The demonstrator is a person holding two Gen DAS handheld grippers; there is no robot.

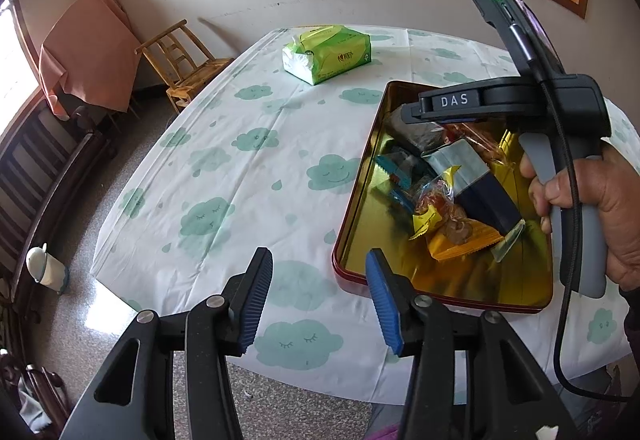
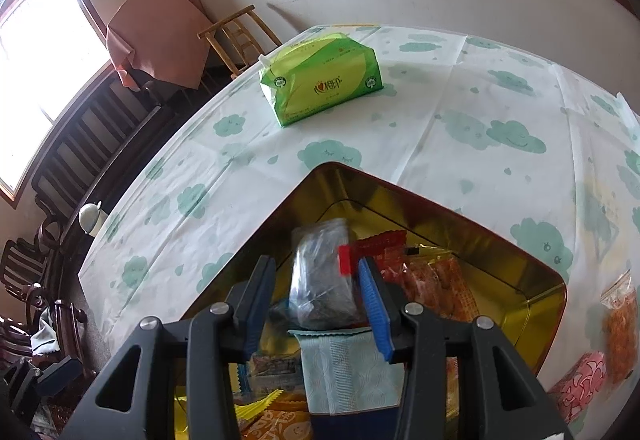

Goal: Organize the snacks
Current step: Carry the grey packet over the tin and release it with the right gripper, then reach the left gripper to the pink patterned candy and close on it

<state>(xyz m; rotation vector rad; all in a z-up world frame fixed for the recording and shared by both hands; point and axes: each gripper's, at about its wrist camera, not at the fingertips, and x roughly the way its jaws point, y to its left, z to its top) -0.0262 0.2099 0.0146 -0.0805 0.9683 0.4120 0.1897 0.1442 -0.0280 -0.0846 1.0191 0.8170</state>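
Note:
A gold-lined tin (image 1: 352, 224) with a red rim sits on the table and holds several snack packets. In the right wrist view the tin (image 2: 460, 224) is right under my right gripper (image 2: 316, 280), which is open above it; a dark clear packet (image 2: 322, 280) lies in the tin between the jaws, not clamped. A pale blue packet (image 2: 348, 368) and orange packets (image 2: 432, 280) lie beside it. My left gripper (image 1: 318, 280) is open and empty above the table edge, left of the tin. The right gripper's body (image 1: 512, 104) hangs over the tin.
A green tissue pack (image 1: 326, 54) lies at the far side of the cloud-print tablecloth (image 1: 224, 176). An orange packet (image 2: 620, 324) and a pink packet (image 2: 580, 380) lie on the table right of the tin. A wooden chair (image 1: 184, 60) stands beyond the table.

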